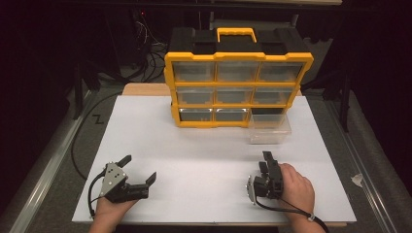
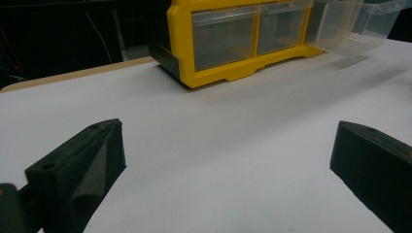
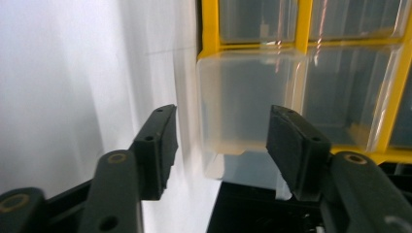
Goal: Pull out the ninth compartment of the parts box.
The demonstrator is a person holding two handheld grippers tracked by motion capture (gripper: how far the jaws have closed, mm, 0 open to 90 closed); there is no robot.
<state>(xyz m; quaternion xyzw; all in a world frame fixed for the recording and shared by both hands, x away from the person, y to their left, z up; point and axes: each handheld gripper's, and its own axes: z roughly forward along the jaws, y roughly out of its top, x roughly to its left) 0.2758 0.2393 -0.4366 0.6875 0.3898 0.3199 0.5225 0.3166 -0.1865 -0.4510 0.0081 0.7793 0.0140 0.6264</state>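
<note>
High view first: yellow organizer (image 1: pixel 238 87) stands upright at the back of the white counter (image 1: pixel 204 160), three rows of clear drawers, black top with a yellow handle. The bottom-right clear drawer (image 1: pixel 269 128) is pulled well out onto the counter. Left hand-held gripper (image 1: pixel 137 170) sits near the front-left corner, jaws spread wide, nothing between them. Right hand-held gripper (image 1: pixel 266 160) is at front right, turned on its side and pointing at that drawer, well apart from it – jaws look partly apart from up here

Left gripper view: the left hand-held gripper's two black jaws sit far apart over bare counter (image 2: pixel 218 145), with the organizer (image 2: pixel 218 43) and the pulled-out drawer (image 2: pixel 350 24) well beyond them

Right gripper view: the picture's rotated – the right hand-held gripper (image 3: pixel 221 141) has its jaws apart and holds nothing, and the clear drawer (image 3: pixel 243 102) lines up in the gap farther off, not touching either jaw. Organizer frame (image 3: pixel 303 29) behind it
</note>
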